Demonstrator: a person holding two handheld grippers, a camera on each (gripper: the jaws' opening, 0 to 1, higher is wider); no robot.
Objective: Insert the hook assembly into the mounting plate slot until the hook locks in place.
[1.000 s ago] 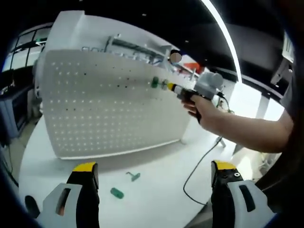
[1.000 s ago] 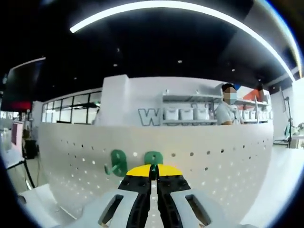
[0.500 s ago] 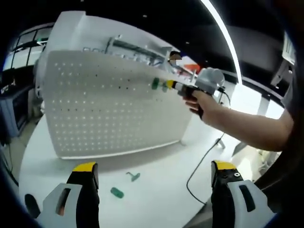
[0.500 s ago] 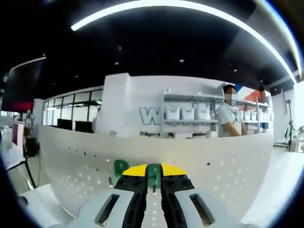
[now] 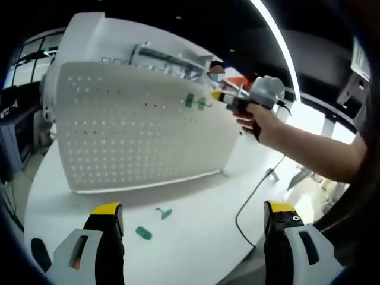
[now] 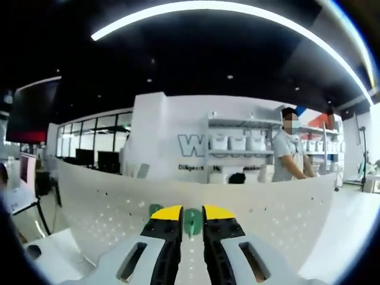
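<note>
The white perforated mounting plate (image 5: 136, 127) stands upright on a round white table (image 5: 202, 249). Two green hooks (image 5: 190, 100) (image 5: 202, 104) sit in its holes near the top right. My right gripper (image 5: 217, 95), held by a hand, has its yellow tips just right of them. In the right gripper view my right gripper (image 6: 192, 212) has its jaws slightly parted, and one green hook (image 6: 192, 221) on the plate (image 6: 273, 208) shows in the gap. The second hook (image 6: 155, 209) peeks out beside the left jaw. My left gripper (image 5: 193, 209) stands wide open over the table, holding nothing.
Two loose green hooks (image 5: 144, 233) (image 5: 162, 212) lie on the table in front of the plate. A black cable (image 5: 252, 199) trails across the table at the right. A person (image 6: 291, 154) stands by shelves behind the plate.
My right gripper's jaws have spread apart around the hook, which stays on the plate. The right gripper has risen a little. The left gripper has barely moved.
</note>
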